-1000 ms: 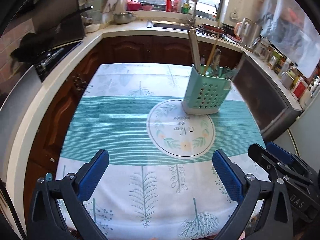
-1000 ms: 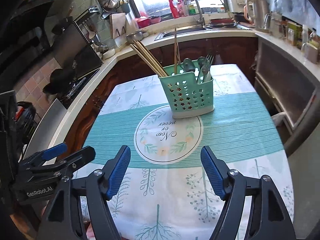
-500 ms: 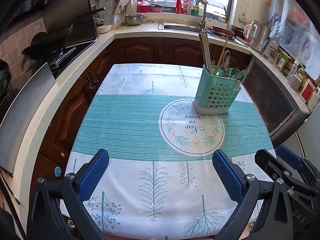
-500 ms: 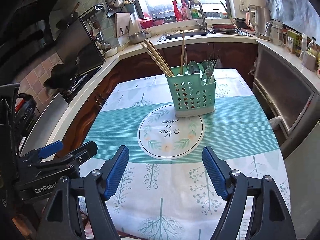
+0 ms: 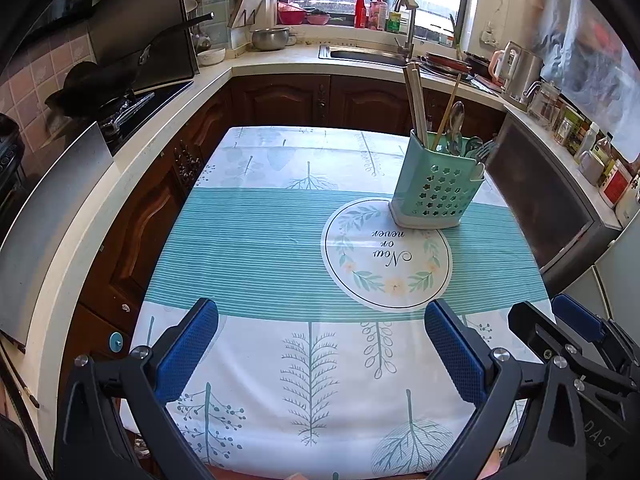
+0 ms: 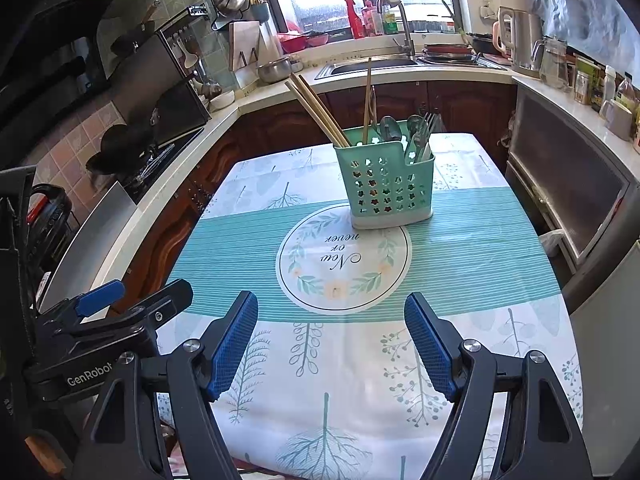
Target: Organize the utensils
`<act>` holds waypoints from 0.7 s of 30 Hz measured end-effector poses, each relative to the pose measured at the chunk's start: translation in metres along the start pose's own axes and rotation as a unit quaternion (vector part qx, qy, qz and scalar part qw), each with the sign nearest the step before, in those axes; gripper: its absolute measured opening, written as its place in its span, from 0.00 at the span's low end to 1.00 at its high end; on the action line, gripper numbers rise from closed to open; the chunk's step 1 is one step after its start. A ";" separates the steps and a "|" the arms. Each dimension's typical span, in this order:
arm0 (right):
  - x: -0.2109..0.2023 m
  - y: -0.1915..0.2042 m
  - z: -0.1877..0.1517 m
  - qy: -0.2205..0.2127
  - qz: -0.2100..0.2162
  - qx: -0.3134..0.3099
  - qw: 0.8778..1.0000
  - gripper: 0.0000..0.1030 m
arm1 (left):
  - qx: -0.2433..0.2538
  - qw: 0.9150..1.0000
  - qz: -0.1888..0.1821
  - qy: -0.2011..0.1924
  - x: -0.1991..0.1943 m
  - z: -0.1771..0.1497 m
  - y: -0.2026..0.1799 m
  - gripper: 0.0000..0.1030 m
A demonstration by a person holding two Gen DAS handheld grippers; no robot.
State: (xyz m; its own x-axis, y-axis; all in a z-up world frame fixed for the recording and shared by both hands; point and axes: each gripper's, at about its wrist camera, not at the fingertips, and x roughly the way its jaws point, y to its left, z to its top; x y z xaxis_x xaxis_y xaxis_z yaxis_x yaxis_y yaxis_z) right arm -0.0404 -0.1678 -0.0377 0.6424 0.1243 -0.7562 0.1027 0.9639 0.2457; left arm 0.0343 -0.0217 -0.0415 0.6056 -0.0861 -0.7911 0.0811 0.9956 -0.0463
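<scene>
A mint-green perforated utensil holder [image 5: 438, 188] [image 6: 386, 186] stands upright on the table's teal band, at the far edge of the round wreath print. Chopsticks [image 6: 318, 110], spoons [image 6: 390, 128] and forks [image 6: 424, 132] stick up out of it. My left gripper [image 5: 320, 346] hovers over the near white part of the tablecloth [image 5: 256, 248], open and holding nothing. My right gripper [image 6: 330, 340] is open too, nothing between its blue pads, well short of the holder. Each gripper shows at the edge of the other's view.
The table is ringed by a kitchen counter [image 5: 276, 60] with a sink [image 5: 368, 54] at the back, a stove with a black pan [image 5: 92, 88] on the left, and a kettle [image 5: 516, 70] and jars on the right. A grey appliance [image 6: 568, 200] stands close to the table's right side.
Both views have drawn back and tipped up a little, so the holder looks smaller and more of the near tablecloth and far counter shows. Both grippers stayed open and the holder has not moved.
</scene>
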 end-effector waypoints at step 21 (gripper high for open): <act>0.008 -0.002 0.000 0.006 -0.006 0.002 1.000 0.75 | 0.002 1.000 0.003 0.003 0.003 0.001 0.002 0.99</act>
State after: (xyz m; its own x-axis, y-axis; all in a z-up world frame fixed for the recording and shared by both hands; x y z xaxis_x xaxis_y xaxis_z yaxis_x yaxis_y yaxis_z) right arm -0.0352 -0.1683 -0.0444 0.6317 0.1166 -0.7664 0.1130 0.9642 0.2398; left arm 0.0366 -0.0203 -0.0434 0.6005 -0.0808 -0.7955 0.0813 0.9959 -0.0397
